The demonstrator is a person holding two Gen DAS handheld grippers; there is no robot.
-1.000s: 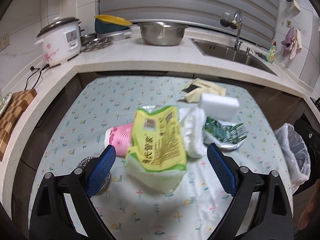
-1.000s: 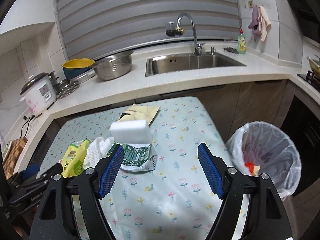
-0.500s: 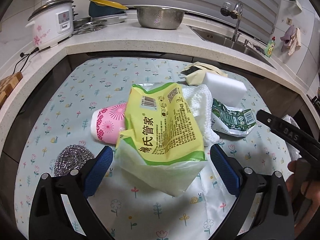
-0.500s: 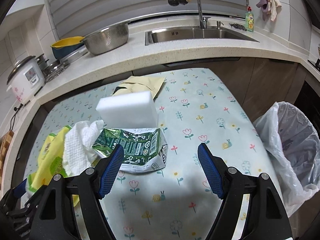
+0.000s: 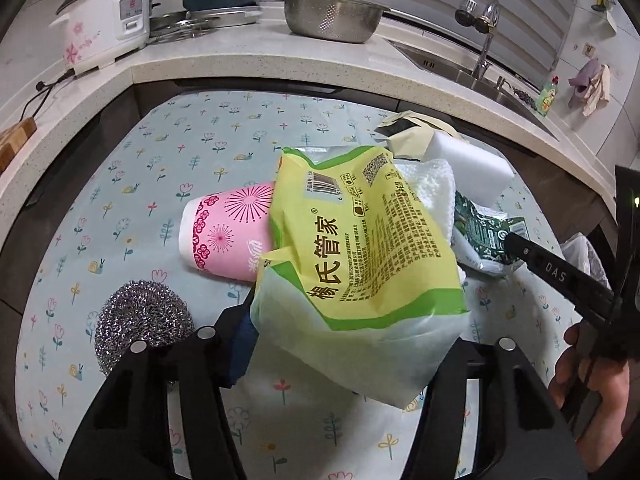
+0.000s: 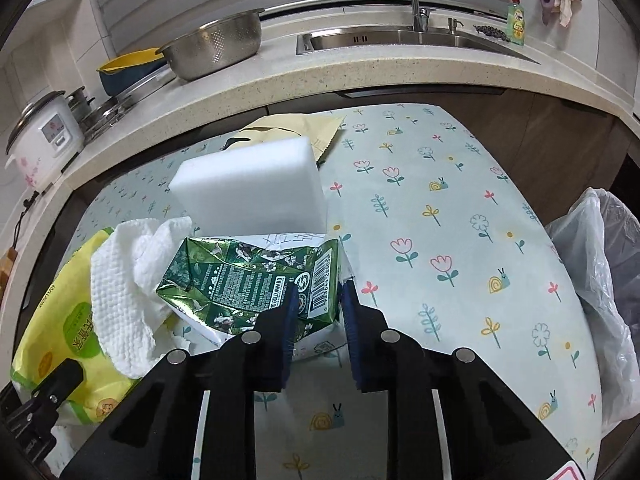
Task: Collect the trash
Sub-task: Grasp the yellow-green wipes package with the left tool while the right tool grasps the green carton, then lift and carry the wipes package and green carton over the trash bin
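Note:
A yellow-green plastic bag (image 5: pixel 360 252) lies over a pink paper cup (image 5: pixel 228 232) and a white paper towel (image 5: pixel 432 184) on the flowered table. My left gripper (image 5: pixel 344 344) straddles the bag's near end; its right finger is hidden under the bag, so I cannot tell its state. A crumpled green carton (image 6: pixel 248 280) lies under a white sponge block (image 6: pixel 252 188). My right gripper (image 6: pixel 318 308) has its jaws closed on the carton's right end. The bag (image 6: pixel 68 328) and towel (image 6: pixel 124 276) lie to its left.
A steel scouring ball (image 5: pixel 142 318) sits by my left gripper. A tan envelope (image 6: pixel 296 128) lies behind the sponge. A bin lined with clear plastic (image 6: pixel 600 280) stands off the table's right edge. The counter behind holds a rice cooker (image 5: pixel 106 24), a colander (image 5: pixel 332 16) and a sink (image 6: pixel 400 40).
Both grippers moved forward and down to the trash pile. My right gripper's jaws closed from wide open onto the green carton. My left gripper's fingers came in around the yellow-green bag.

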